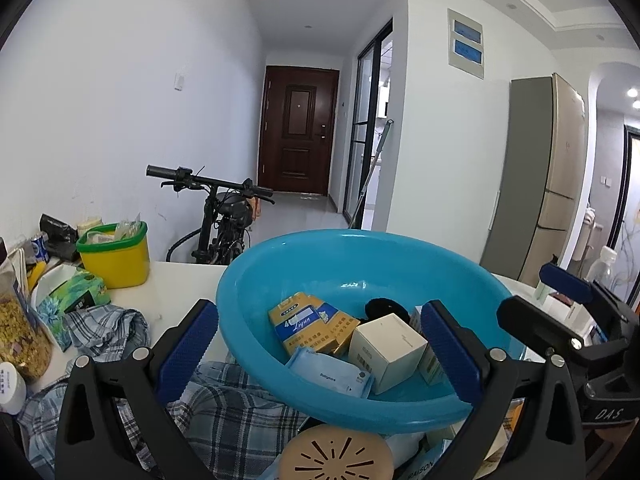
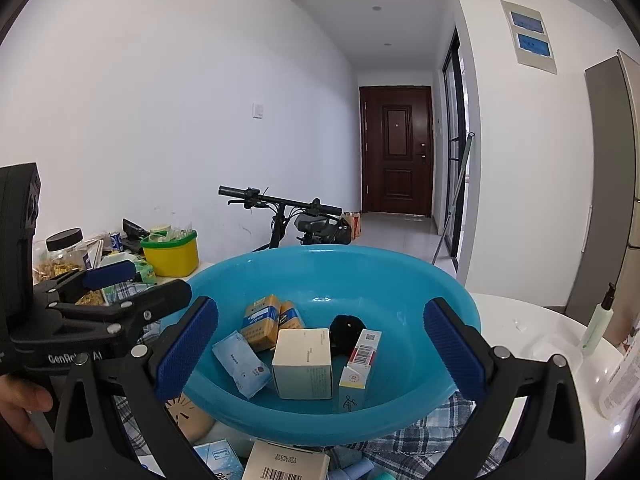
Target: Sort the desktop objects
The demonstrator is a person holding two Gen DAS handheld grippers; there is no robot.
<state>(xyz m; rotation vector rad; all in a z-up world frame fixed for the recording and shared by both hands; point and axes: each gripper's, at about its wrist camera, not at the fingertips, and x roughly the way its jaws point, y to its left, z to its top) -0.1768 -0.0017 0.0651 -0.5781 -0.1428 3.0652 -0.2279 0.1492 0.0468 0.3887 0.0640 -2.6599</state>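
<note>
A blue plastic basin [image 1: 280,276] [image 2: 400,272] sits on the table in front of both grippers. It holds yellow-and-blue boxes [image 1: 308,324] [image 2: 262,322], a white box [image 1: 388,346] [image 2: 304,364], a blue wipes pack [image 1: 330,374] [image 2: 242,364], a red-and-white box [image 2: 360,364] and a black round object [image 2: 348,328]. My left gripper [image 1: 320,348] is open and empty, its blue pads on either side of the basin's near rim. My right gripper [image 2: 320,344] is open and empty, likewise spread around the basin.
A plaid shirt [image 1: 224,408] [image 2: 432,432] lies under the basin. A tan round disc [image 1: 336,456], loose boxes [image 2: 284,462], a yellow bin [image 1: 116,256] [image 2: 172,254], a tissue pack [image 1: 72,292], a food jar [image 1: 20,320] and bottles [image 2: 596,320] crowd the table.
</note>
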